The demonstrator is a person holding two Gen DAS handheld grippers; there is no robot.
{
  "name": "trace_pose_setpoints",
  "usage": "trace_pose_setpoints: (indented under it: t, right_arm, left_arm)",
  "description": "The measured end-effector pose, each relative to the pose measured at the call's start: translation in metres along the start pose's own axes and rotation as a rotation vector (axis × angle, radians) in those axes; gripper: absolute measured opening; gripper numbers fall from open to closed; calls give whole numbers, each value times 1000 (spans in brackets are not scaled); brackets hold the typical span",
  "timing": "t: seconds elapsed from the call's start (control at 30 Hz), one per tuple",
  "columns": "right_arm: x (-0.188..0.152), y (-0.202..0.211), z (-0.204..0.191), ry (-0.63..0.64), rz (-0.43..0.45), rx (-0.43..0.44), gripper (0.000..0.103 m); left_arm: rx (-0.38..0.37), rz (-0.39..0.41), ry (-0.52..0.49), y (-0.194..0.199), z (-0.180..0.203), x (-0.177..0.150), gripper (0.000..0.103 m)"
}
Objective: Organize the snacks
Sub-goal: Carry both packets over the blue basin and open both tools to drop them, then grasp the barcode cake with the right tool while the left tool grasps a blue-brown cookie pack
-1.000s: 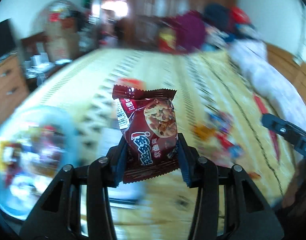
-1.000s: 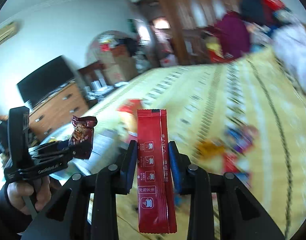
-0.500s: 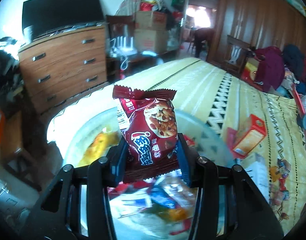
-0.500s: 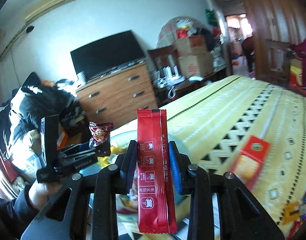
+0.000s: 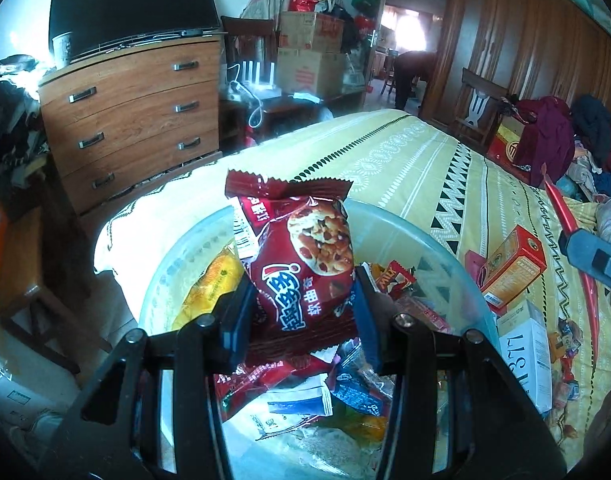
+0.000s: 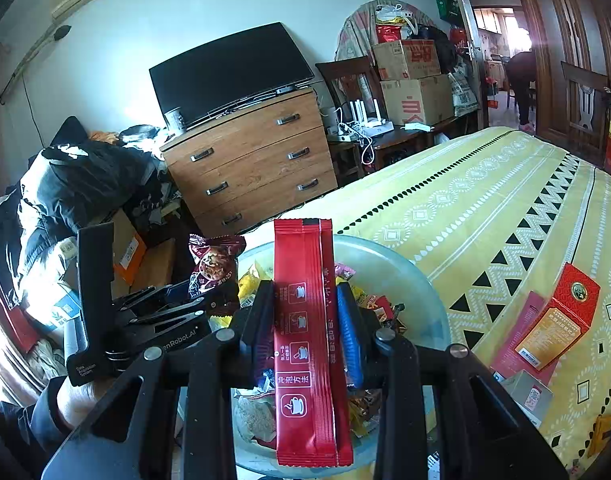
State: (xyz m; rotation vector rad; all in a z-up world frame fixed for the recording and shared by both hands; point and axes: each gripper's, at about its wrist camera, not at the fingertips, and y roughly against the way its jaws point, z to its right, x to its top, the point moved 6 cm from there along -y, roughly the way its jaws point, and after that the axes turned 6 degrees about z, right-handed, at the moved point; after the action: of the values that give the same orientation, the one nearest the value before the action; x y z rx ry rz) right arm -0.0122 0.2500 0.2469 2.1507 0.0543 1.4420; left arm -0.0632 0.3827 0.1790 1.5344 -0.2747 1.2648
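While left gripper [image 5: 301,312] jaws pinch crinkly cookie packet [image 5: 301,256], right gripper [image 6: 305,332] jaws clamp flat red sachet [image 6: 309,344] (glossy) over clear bowl [image 6: 405,268]

Right tool [image 6: 305,320] clamping upright red sachet [image 6: 307,344], over clear snack bowl [image 6: 417,276], yellow patterned bedspread [image 6: 485,200] beyond
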Motion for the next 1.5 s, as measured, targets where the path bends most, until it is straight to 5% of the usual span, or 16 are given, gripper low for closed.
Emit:
trace_pose_setpoints:
  t: [0.67, 0.87, 0.93, 1.03, 1.23, 1.37, 1.5]
  right_arm:
    - [-2, -9, -3, -7, -8, 3, 35]
    - [-7, -6, 1, -38, 4, 6, 41]
    - [-10, -3, 4, -64, 10, 9, 43]
    - [-14, 2, 10, -86, 22, -3, 62]
    - [-25, 13, 18, -109, 24, -8, 62]
    - [-61, 52, 44, -131, 61, -85, 62]
    - [-152, 104, 113, -270, 14, -238, 62]
  left_arm:
    - [-5, -23, -5, -6, -8, 1, 47]
    - [5, -23, -1, -8, -9, 2, 57]
    - [9, -15, 0, -7, -9, 2, 73]
    - [21, 5, -9, -5, -8, 4, 80]
    - [14, 18, -11, 4, 0, 6, 83]
    - [-77, 93, -65, 38, 36, 3, 83]
    - [-237, 112, -207, 72, 108, -20, 83]
